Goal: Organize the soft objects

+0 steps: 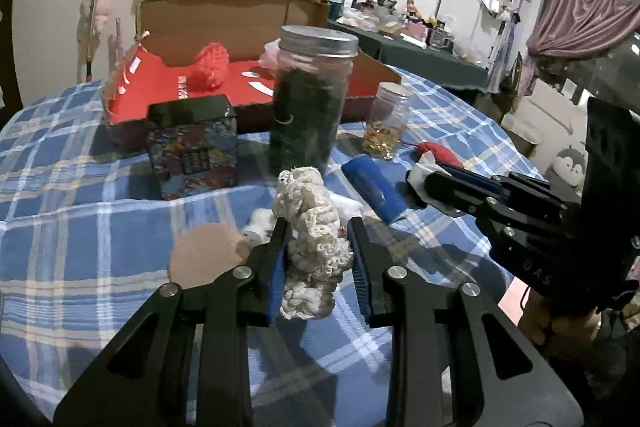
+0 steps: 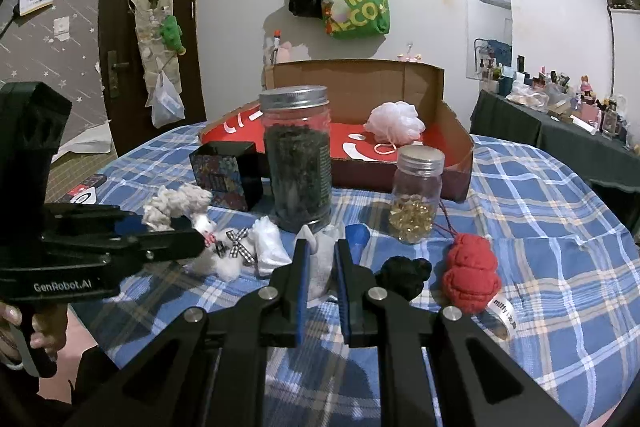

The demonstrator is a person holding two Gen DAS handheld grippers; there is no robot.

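My left gripper (image 1: pixel 316 247) is clamped on a cream crochet piece (image 1: pixel 310 235). Its long axis runs roughly upright between the fingers (image 1: pixel 362 263), top end sticking up past the tips toward the tall jar (image 1: pixel 310 99), bottom end hanging below the pads. It's held off the table (image 1: pixel 80 211).

My right gripper (image 2: pixel 320 259) is clenched on a white fabric pouch (image 2: pixel 320 267). The pouch stands upright in the fingers (image 2: pixel 298 279), its top corner poking above the tips.

Just right of that gripper on the plaid cloth lie a black knitted lump (image 2: pixel 404 273) and a red knitted toy (image 2: pixel 472 275), the toy's long axis pointing away from me, with a white tag reading "mifty" at its near end. To the left lies a white fluffy toy with a checked bow (image 2: pixel 236 247). A blue cylinder (image 1: pixel 374 189) lies on its side, long axis running diagonally toward me.

Behind: the tall jar of dark stuff with a metal lid, a small jar of yellow capsules (image 2: pixel 416 199), a patterned black box (image 2: pixel 228 175).

Further back is an open cardboard box (image 2: pixel 452 131) with a red lining, holding a pink mesh pouf (image 2: pixel 396 123) and a red crochet piece (image 1: pixel 210 67).

The left handle reads "GenRobot.AI". A green bag (image 2: pixel 360 7) on the wall reads "MEG", the rest cut off.
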